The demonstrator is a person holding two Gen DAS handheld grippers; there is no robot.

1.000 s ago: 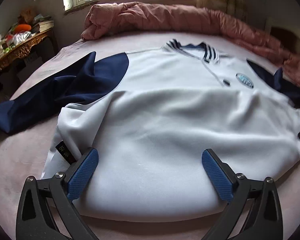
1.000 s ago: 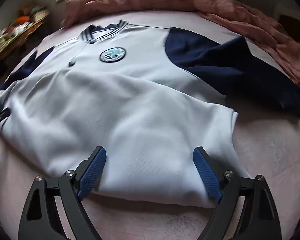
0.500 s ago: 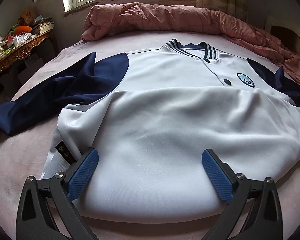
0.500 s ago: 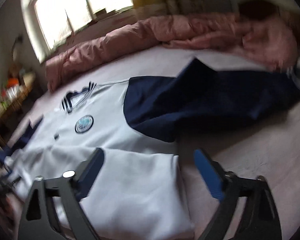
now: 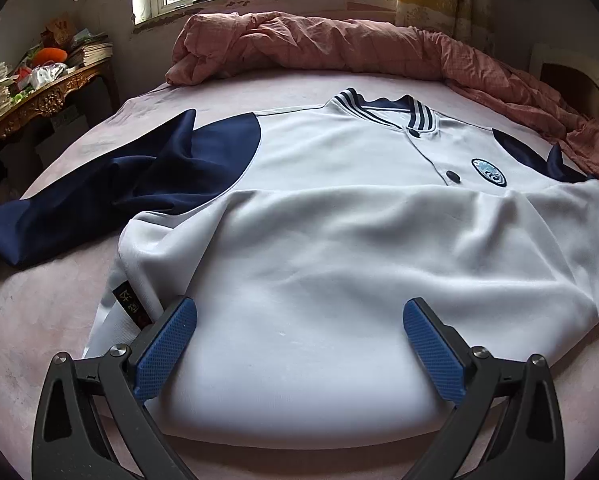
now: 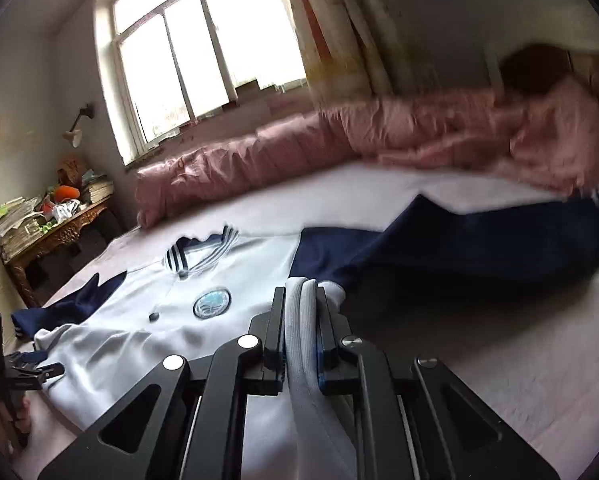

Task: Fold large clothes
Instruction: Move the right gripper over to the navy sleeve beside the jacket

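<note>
Jacket: a white jacket (image 5: 339,272) with navy sleeves lies front-up on a pink bed (image 5: 39,312), its lower half already folded up over the chest, directly ahead of both grippers.
Right gripper: the right gripper (image 6: 301,320) is closing its jaws, with a rolled white fold of the jacket's right edge between them; the cloth is pinched upright and bunches out past the tips.
Left gripper: the left gripper (image 5: 299,332) has its blue pads wide apart, held over the near fold of the jacket and gripping nothing.
Risk, slipping: the pinched fold looks thick and rounded, so it could squeeze out of the right gripper if pulled hard.
Risk, dragging: only one side is held, so lifting it may pull the whole jacket askew and undo the fold beneath the left gripper.
Risk, sleeves: the right sleeve (image 6: 479,248) spreads beyond and to the right of the right gripper, and the left sleeve (image 5: 111,192) sprawls ahead-left of the left gripper; either may trail or twist.
Surroundings: a crumpled pink quilt (image 5: 359,44) lies far ahead along the bed's edge under a window (image 6: 203,56); a cluttered carved desk (image 5: 39,92) stands far left, well apart.
In the way: nothing lies on the jacket itself.
</note>
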